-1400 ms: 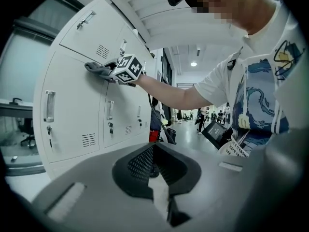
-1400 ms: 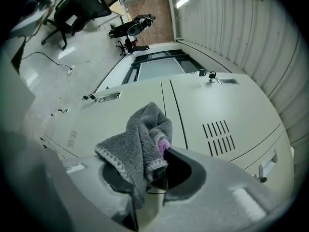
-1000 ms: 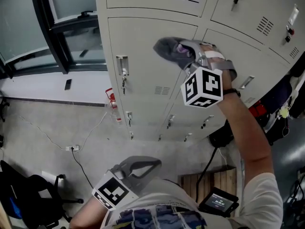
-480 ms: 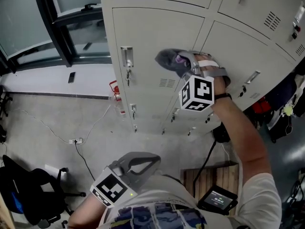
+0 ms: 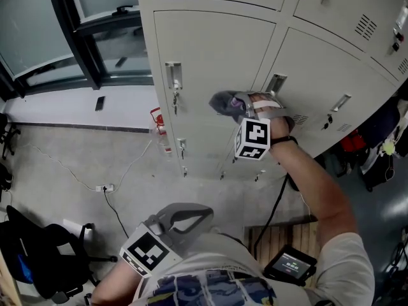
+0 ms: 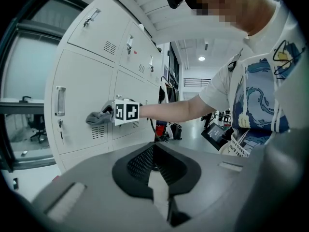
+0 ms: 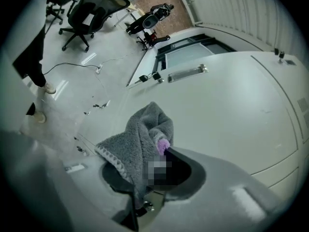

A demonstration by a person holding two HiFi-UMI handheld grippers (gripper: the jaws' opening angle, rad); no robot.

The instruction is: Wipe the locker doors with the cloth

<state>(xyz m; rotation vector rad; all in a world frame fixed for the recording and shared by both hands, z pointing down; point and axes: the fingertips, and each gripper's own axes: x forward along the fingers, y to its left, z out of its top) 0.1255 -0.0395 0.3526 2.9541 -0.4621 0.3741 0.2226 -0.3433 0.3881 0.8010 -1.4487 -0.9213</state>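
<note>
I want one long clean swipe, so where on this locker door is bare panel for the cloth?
The widest bare panel lies above the cloth, between the door handle on the left and the seam on the right. Crowded: that handle with the key under it, and the neighbouring handle by the right gripper.

Left claw (image 6: 155,164) closed and empty, grey cloth (image 6: 98,117) pressed against locker door (image 6: 82,88)

Against locker door (image 5: 210,43), cloth (image 5: 224,102) sits right of handle (image 5: 173,76).
</note>
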